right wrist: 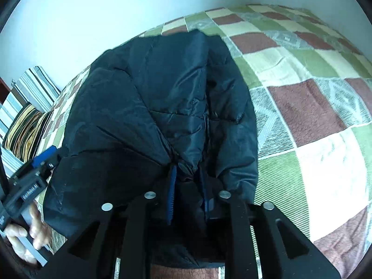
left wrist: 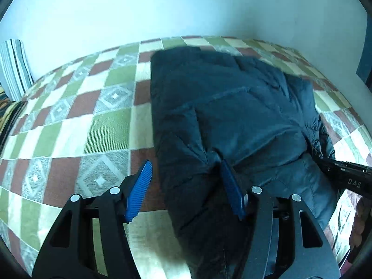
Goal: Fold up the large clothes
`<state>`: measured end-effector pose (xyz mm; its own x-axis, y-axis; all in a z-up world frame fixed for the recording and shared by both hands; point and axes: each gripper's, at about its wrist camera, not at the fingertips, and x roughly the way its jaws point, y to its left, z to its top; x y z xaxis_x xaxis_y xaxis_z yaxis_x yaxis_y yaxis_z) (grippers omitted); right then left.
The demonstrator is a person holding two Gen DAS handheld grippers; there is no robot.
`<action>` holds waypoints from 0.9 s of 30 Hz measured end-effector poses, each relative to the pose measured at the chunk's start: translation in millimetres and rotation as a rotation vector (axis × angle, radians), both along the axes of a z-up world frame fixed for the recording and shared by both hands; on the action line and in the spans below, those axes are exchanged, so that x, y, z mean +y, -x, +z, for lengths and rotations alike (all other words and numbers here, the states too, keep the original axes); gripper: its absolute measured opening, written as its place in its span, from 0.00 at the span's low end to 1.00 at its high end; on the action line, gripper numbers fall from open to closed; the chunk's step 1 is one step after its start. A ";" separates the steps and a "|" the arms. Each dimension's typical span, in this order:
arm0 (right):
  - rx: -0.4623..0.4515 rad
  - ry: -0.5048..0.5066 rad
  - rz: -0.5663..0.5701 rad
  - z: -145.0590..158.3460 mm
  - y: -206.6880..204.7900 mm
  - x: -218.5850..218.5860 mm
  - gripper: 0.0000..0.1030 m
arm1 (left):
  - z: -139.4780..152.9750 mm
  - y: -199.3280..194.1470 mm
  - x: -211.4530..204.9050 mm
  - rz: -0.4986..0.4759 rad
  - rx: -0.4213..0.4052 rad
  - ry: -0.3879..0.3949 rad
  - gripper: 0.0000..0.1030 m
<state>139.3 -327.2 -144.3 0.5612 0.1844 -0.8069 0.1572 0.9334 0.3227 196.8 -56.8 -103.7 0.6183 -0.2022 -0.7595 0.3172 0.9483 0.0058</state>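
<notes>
The dark padded jacket (left wrist: 232,121) lies centre frame on the checked bedspread (left wrist: 69,125), already doubled over. The left gripper (left wrist: 186,186) stands wide over its near edge. The right gripper (right wrist: 188,186) is narrow around a bunch of fabric, seemingly loosening; further folds probably remain.

A bed fills most of the room before me, covered with a checked blanket (left wrist: 69,121) in squares of green, cream, reddish brown and grey diamond patterns. Behind its far edge rises a plain pale wall (left wrist: 162,7), evenly lit with a cool bluish cast. At the bed's far left corner a striped pillow (left wrist: 15,67) leans upright, a yellow-and-black striped cushion (right wrist: 25,130) beside it.
</notes>
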 end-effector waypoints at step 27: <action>0.087 0.060 0.062 -20.3 -106.4 7.8 0.19 | -38.4 -88.2 -50.5 -0.004 0.154 -0.116 0.60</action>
